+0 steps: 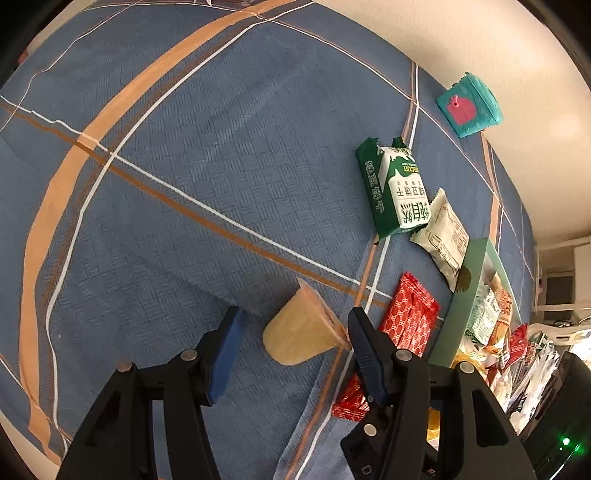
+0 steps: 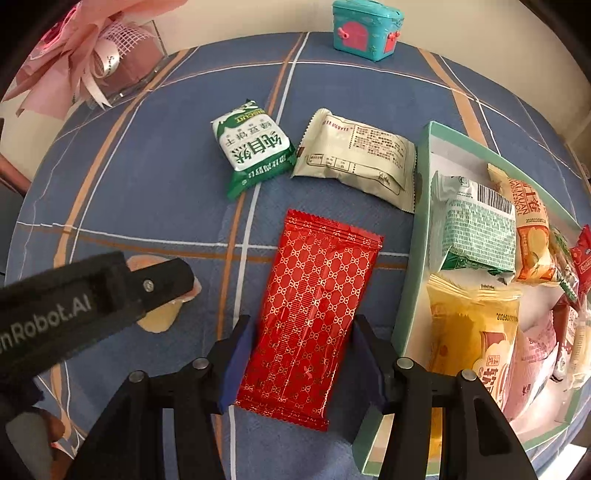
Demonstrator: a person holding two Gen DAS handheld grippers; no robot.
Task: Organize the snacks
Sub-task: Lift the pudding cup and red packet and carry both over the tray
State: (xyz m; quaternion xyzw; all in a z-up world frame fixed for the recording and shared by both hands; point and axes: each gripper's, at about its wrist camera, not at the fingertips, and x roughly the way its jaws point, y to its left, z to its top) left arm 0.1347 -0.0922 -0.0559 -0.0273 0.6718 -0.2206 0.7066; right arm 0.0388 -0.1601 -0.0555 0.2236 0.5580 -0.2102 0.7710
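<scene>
Covering the whole table is a big blue cloth (image 2: 147, 192) w/ orange and white lines. At 3 o'clock in the right view sits a green box (image 2: 415, 236), already holding lots of snacks, so I think that's where the loose ones go.

Next biggest is the red packet (image 2: 314, 314), flat on the cloth just beside the box. The right gripper (image 2: 303, 362) has its fingers spread wide on both sides of the packet, not squeezing yet. Prob. lined up that way so it can pinch the packet by its long edges.

At 12 o'clock from the red packet lie a cream packet (image 2: 354, 162) and a green-white biscuit pack (image 2: 255, 147), touching at one corner, still waiting outside the box.

Smallest is a jelly cup (image 1: 303, 332), tipped on its side. The left gripper (image 1: 291, 350) has its fingers spread around it too; one finger (image 1: 364, 343) is very near the cup's lid, maybe touching.

Far off at 12 o'clock sits a teal toy chest (image 2: 365, 29).
</scene>
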